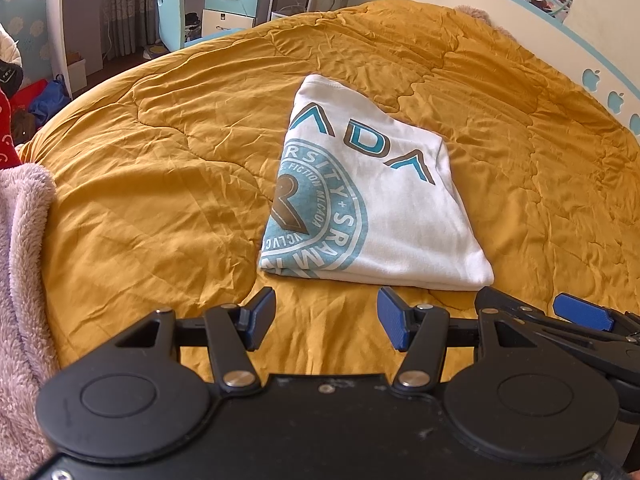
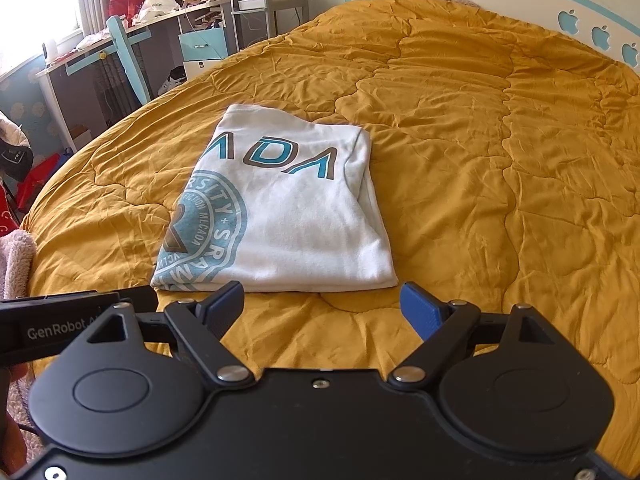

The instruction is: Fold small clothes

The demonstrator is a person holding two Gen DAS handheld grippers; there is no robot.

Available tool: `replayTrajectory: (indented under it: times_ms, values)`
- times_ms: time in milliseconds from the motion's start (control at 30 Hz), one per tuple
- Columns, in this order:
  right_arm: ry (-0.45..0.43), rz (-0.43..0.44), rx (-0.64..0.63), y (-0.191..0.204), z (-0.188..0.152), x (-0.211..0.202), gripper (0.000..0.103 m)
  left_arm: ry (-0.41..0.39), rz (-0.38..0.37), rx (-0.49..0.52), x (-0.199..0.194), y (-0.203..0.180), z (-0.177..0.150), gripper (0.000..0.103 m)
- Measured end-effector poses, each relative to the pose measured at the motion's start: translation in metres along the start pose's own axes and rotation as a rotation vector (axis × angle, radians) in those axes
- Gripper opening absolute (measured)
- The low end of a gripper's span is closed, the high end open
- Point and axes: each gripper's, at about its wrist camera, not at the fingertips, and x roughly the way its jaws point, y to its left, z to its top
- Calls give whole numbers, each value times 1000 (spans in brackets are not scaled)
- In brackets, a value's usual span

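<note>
A white T-shirt (image 1: 380, 216) with a teal and brown print lies already folded into a compact rectangle on the mustard quilt (image 1: 160, 168) of the bed, nearer the bed's foot edge than its headboard and roughly midway across. The left claw (image 1: 326, 318) hovers just short of the shirt's near edge, its blue pads apart and empty; the right claw (image 2: 322, 308) sits beside it in the same posture, jaws spread with nothing between them. The fold looks close to finished, so the chief risk now is undoing it: a pad that nips only the top layer at the near edge would peel that layer back and open the bundle. The quilt is soft and wrinkled, and a claw pressing down could pinch quilt fabric along with the shirt and drag both. The two claws are nearly touching, so they could knock together if both reach in at once. A pink fleecy blanket (image 1: 20, 280) lies at the bed's left edge, near enough to snag a sideways sweep. No container stands on the bed; the grey cart (image 2: 272, 12) and the drawers beyond its far side are too distant to show their contents.
</note>
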Motion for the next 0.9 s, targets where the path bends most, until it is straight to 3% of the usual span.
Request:
replayTrajectory:
  times_ms: [900]
  values:
    - [19, -5, 7, -2, -2, 6, 87, -15, 32, 59, 3, -5, 0, 59]
